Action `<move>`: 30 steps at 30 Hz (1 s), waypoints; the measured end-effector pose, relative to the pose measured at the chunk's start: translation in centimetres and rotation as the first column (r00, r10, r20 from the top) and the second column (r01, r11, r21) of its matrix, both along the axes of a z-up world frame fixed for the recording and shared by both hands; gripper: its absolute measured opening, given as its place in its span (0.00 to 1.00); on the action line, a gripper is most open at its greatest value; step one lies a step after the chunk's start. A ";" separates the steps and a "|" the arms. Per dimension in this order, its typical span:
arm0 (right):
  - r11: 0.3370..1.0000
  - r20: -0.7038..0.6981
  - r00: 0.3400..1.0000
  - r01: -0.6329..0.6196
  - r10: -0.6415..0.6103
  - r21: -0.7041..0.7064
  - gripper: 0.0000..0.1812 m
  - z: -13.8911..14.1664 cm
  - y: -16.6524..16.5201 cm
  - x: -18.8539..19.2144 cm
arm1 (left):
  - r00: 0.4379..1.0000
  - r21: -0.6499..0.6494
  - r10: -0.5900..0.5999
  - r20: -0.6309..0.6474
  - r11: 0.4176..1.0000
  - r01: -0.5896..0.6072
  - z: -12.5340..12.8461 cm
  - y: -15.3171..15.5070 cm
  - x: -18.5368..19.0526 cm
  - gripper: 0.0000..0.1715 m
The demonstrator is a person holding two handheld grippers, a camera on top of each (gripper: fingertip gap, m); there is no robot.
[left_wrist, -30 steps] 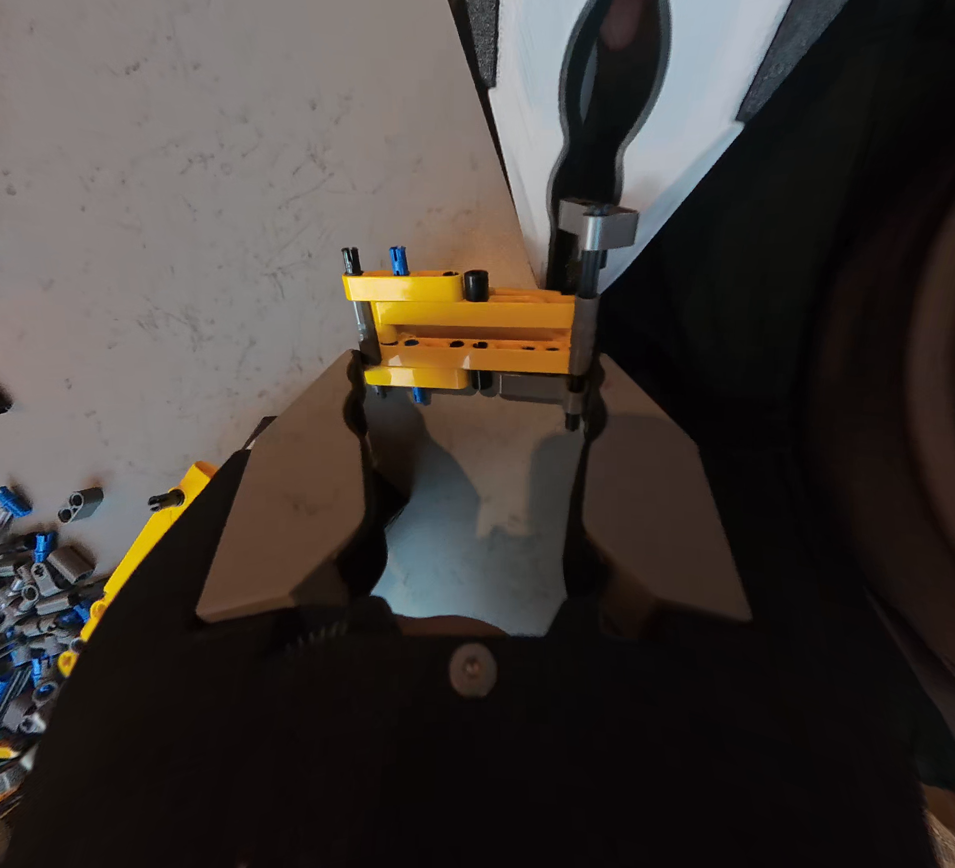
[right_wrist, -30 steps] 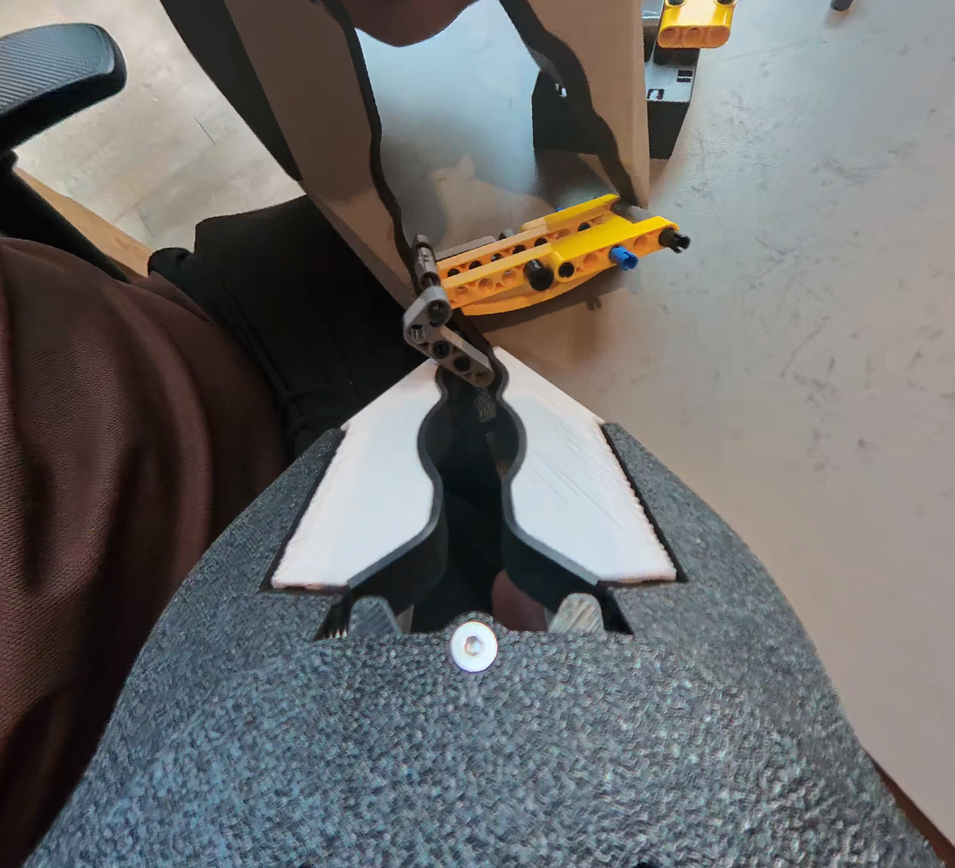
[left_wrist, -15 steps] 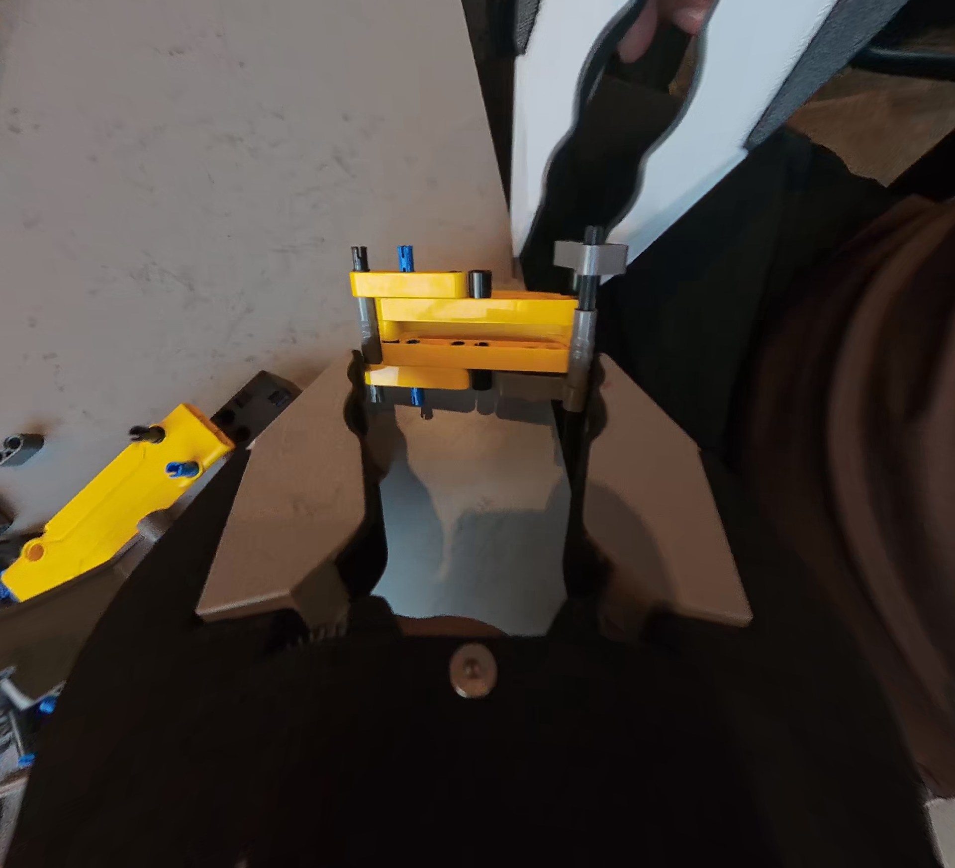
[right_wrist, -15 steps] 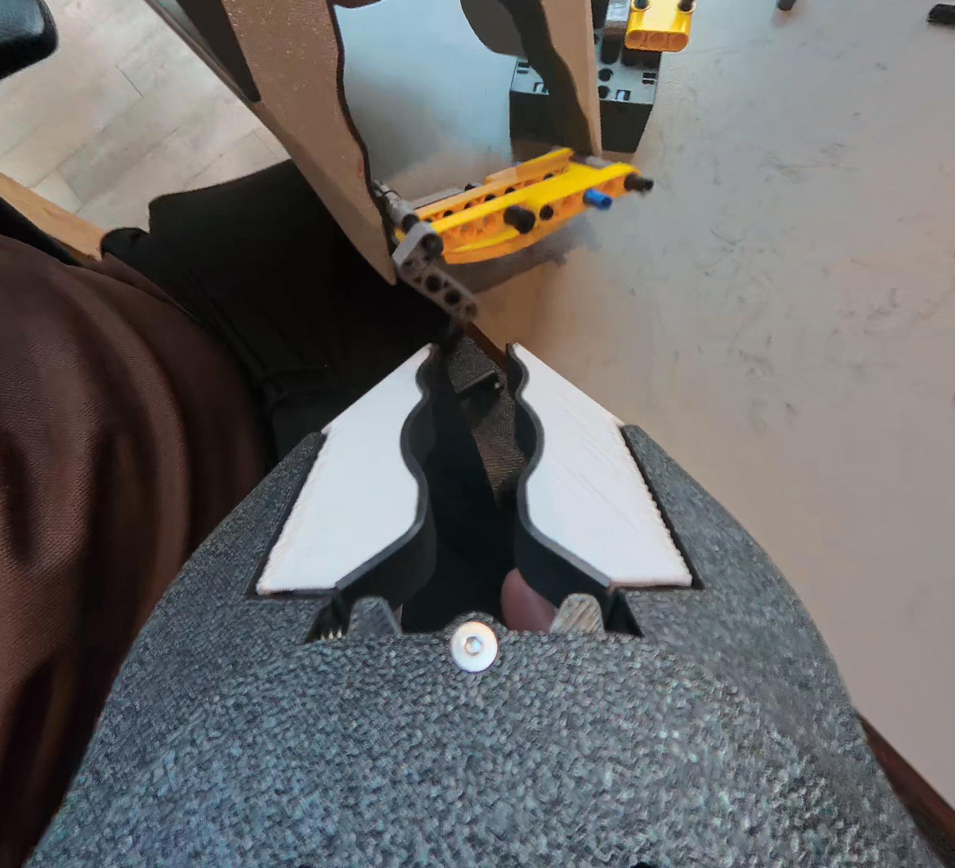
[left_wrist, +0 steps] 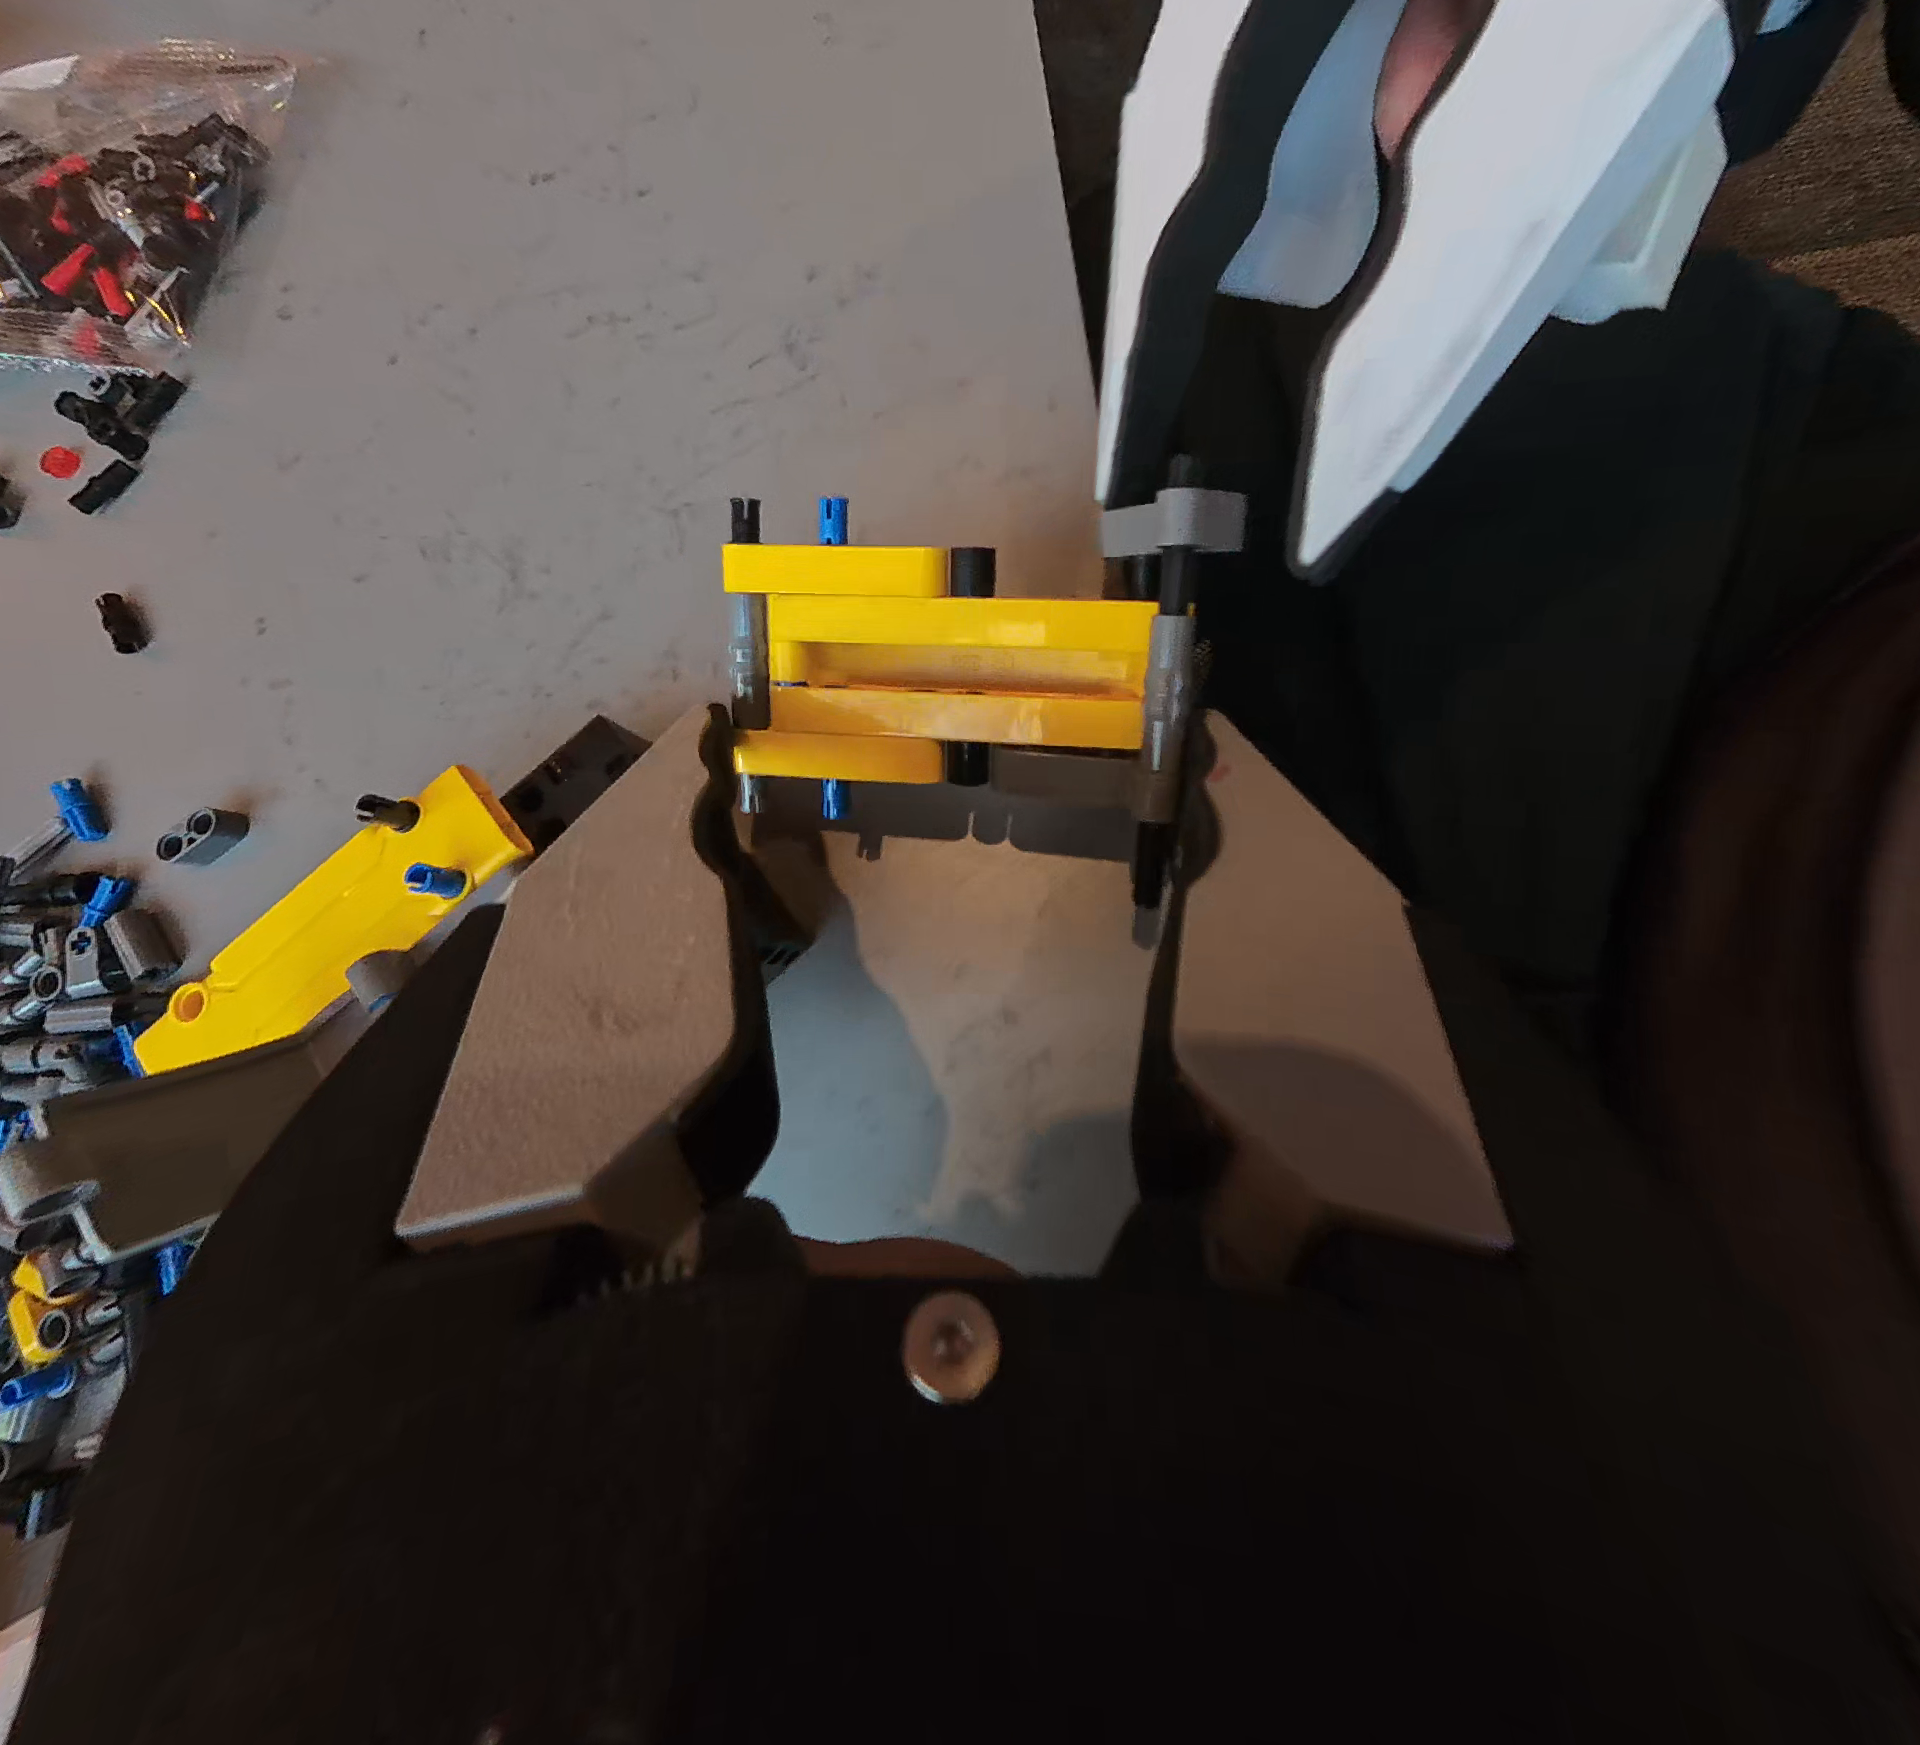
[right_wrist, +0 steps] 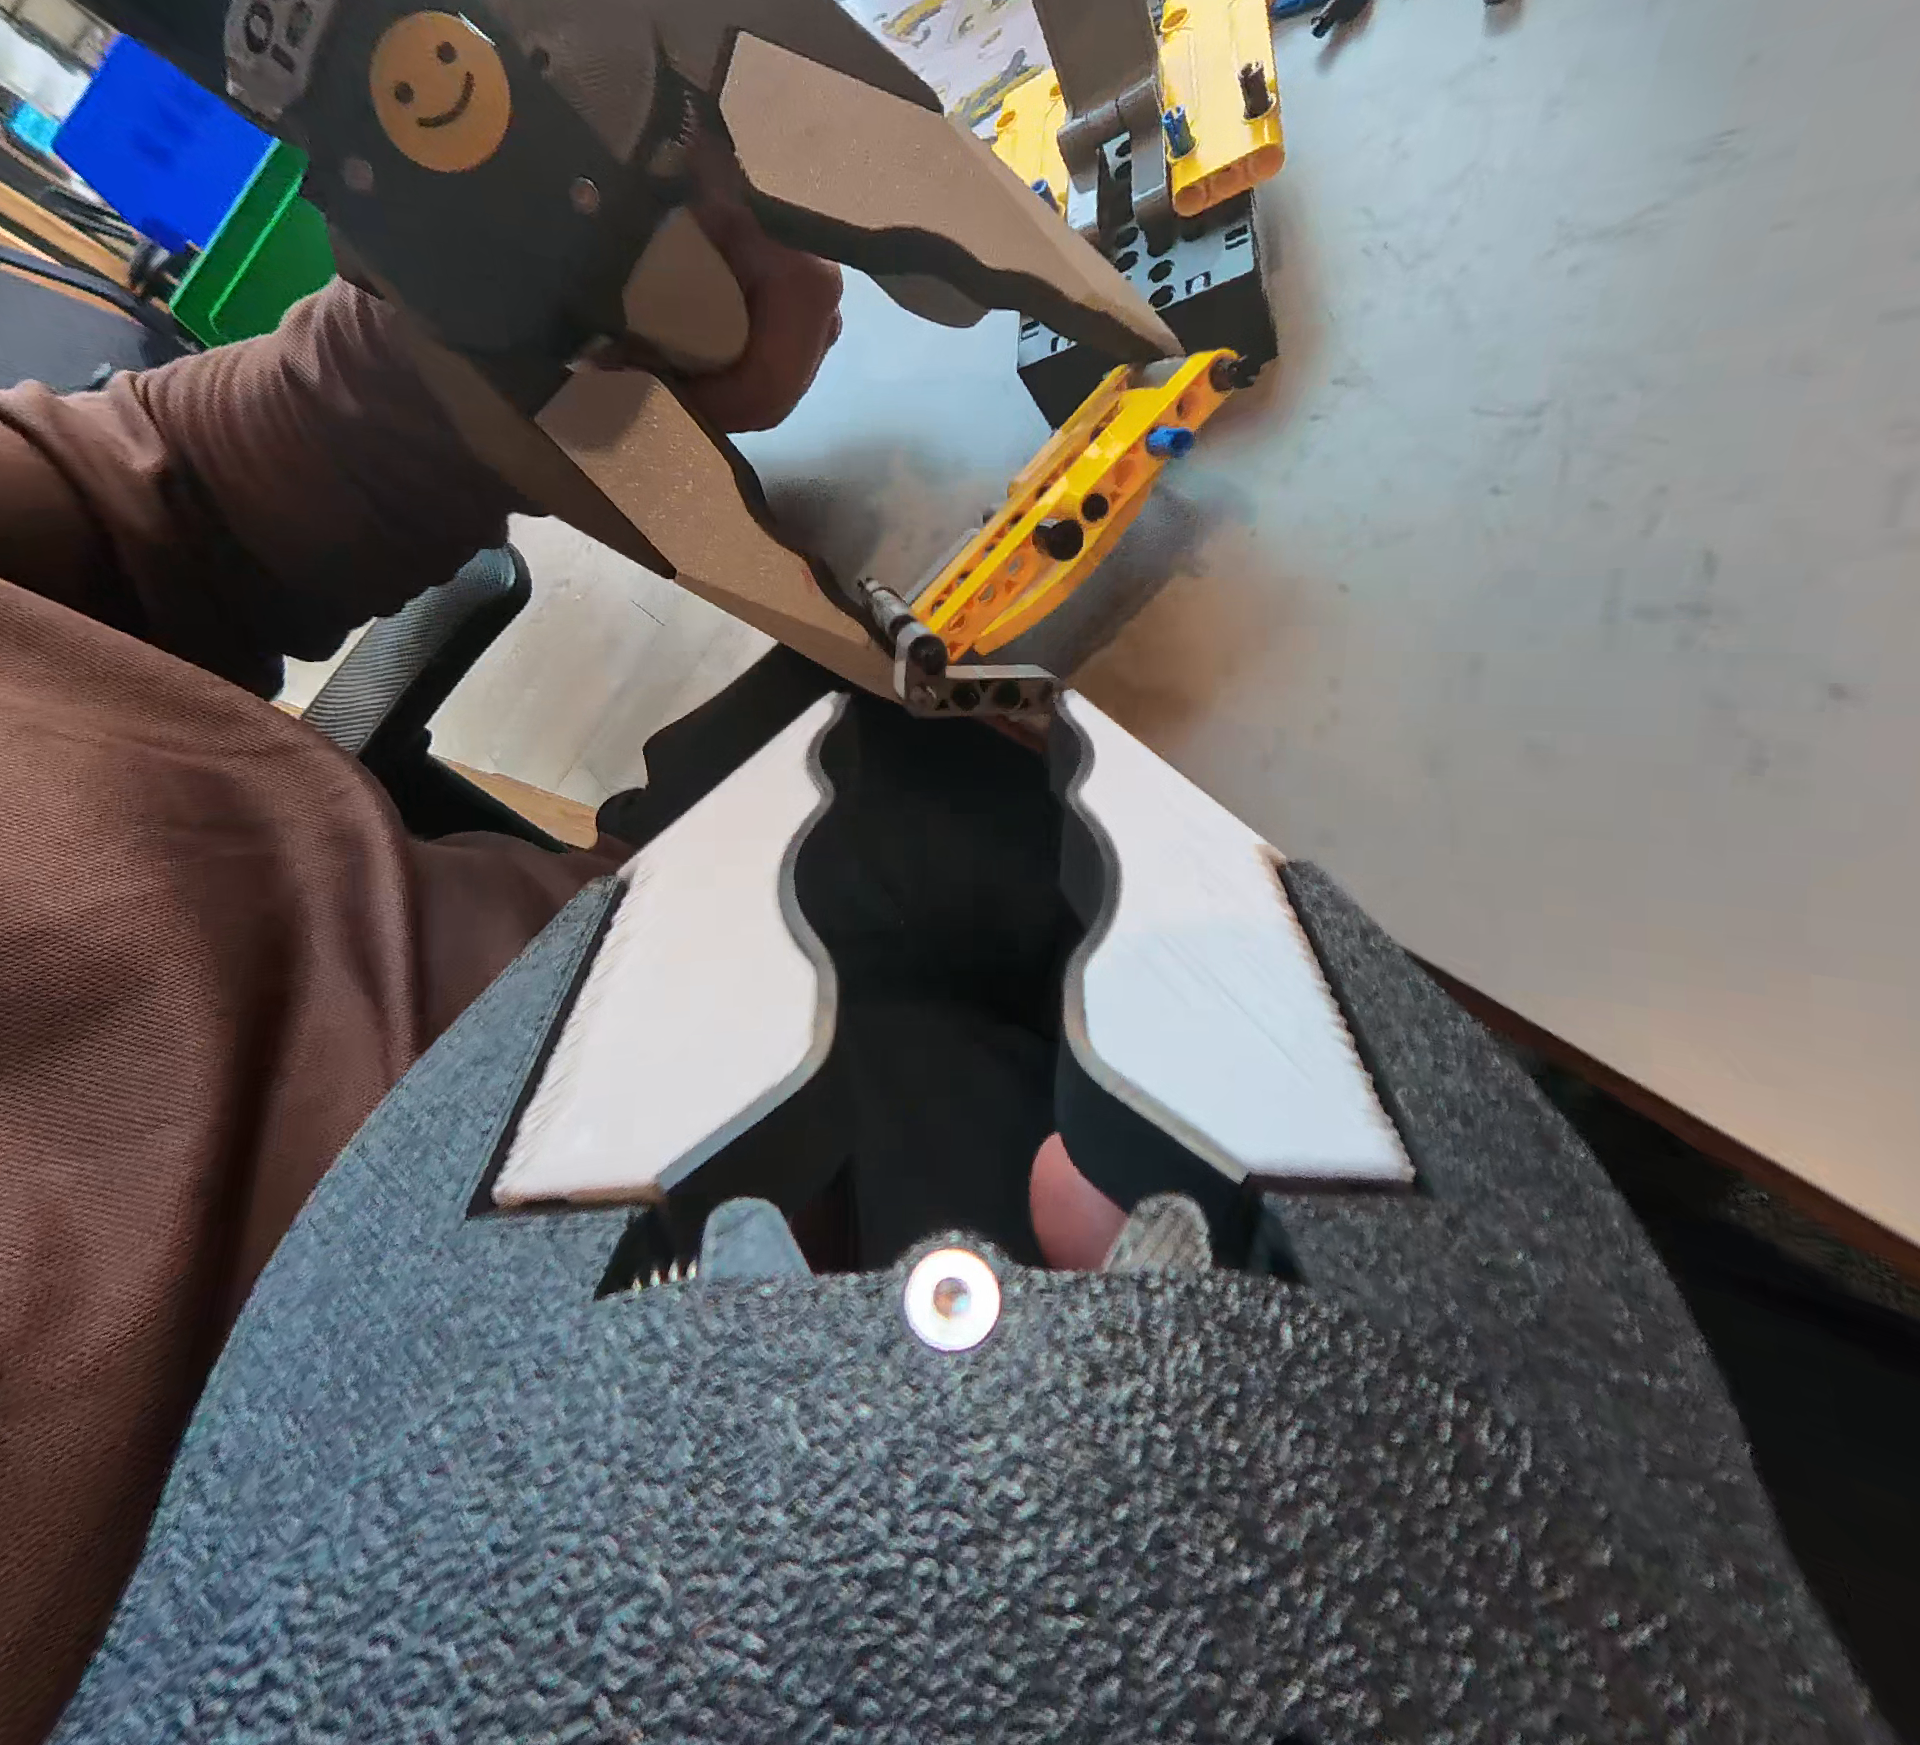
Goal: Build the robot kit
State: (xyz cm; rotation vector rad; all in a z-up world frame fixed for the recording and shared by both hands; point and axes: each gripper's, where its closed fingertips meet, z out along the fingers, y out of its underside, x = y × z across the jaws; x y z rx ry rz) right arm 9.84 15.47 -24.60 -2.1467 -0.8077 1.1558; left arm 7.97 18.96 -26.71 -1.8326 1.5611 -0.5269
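The grey table (left_wrist: 540,261) carries loose parts at its left edge: a clear bag of red and black pieces (left_wrist: 114,189) and a yellow panel (left_wrist: 343,916). Over its near edge the left tongs (left_wrist: 951,765) are clamped end-to-end on a yellow beam assembly (left_wrist: 935,667). It looks light and rigid, though press-fit pins could slip; its long ends are the safest hold. The right tongs (right_wrist: 951,708) stand apart around the small grey connector (right_wrist: 982,689) on the black axle, probably touching it. A second ago they pinched that connector; since then more of the table has come into view.
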 end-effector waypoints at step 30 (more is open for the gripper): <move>0.726 0.233 0.965 -0.247 0.123 0.641 0.19 -1.2 0.0 -2.3 | 0.997 0.029 -0.082 -0.011 0.996 0.082 -1.7 -0.8 -1.7 0.48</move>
